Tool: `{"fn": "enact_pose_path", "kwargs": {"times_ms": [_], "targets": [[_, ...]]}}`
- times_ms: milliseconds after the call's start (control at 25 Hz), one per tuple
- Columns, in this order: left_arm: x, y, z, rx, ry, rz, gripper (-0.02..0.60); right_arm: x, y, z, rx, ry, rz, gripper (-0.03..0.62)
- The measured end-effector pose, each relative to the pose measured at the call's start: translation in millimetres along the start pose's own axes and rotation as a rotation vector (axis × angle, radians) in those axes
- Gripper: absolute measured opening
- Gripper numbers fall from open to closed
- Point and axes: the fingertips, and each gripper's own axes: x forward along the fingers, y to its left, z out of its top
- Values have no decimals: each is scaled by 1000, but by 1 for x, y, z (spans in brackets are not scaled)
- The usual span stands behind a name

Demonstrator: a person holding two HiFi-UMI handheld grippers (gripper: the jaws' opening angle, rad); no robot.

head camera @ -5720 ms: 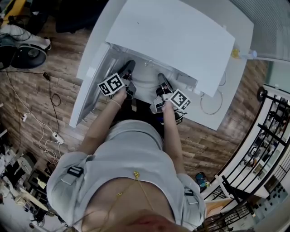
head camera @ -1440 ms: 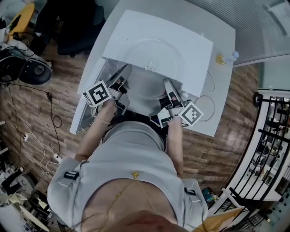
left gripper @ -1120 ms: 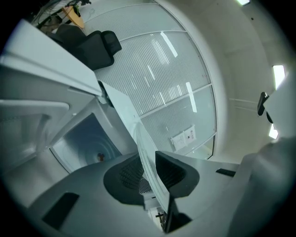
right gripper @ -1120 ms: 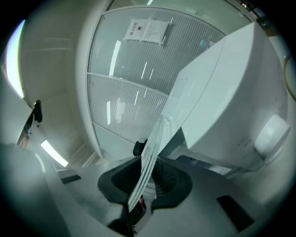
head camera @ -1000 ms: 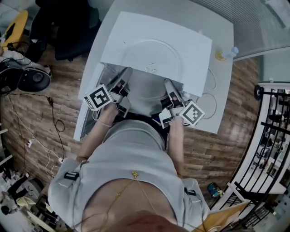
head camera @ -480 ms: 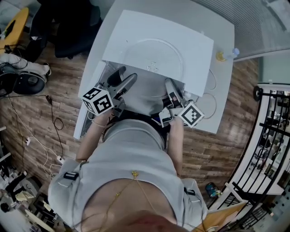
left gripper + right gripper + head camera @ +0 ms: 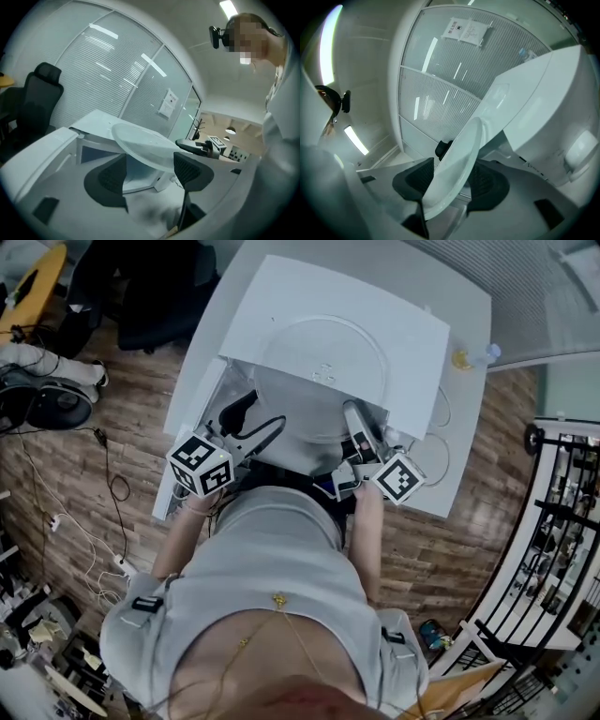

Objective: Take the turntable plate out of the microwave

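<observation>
The glass turntable plate (image 7: 319, 352) rests on top of the white microwave (image 7: 403, 306), its near rim overhanging the front. The right gripper (image 7: 354, 420) has that rim between its opening fingers. The left gripper (image 7: 261, 413), fingers opening wide and empty, hangs just beside the plate.

No print can be read anywhere. A paper notice (image 7: 168, 103) hangs on the glass wall behind the microwave (image 7: 89, 123). It carries a few dark lines, too small to make out in either gripper view. Just before the microwave, the left cube (image 7: 201, 465) and the right cube (image 7: 397, 477) each bear black-and-white square patterns, with no letters or numbers on them. The microwave's own top and sides show no brand or label that can be read.
</observation>
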Motion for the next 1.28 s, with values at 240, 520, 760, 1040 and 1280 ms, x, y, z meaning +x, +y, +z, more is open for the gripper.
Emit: {"fn": "enact_pose_path", "kwargs": {"times_ms": [240,520,760,1040,1280], "targets": [[2,-19,-15,-6,29,-83,316,4,1,-7,-22,39,-5,241],[8,-27,-19,12,43,-103,314,0,1,-21,-87,98,-24,273],[11,-30,-19,-39,45,-155,281,-15,14,-37,-125,178,28,262],[14,-29,-19,-52,41,-156,275,-18,6,-36,-171,192,-10,173],[19,-26,-12,-74,24,-166,275,-11,8,-26,-157,170,13,170]]}}
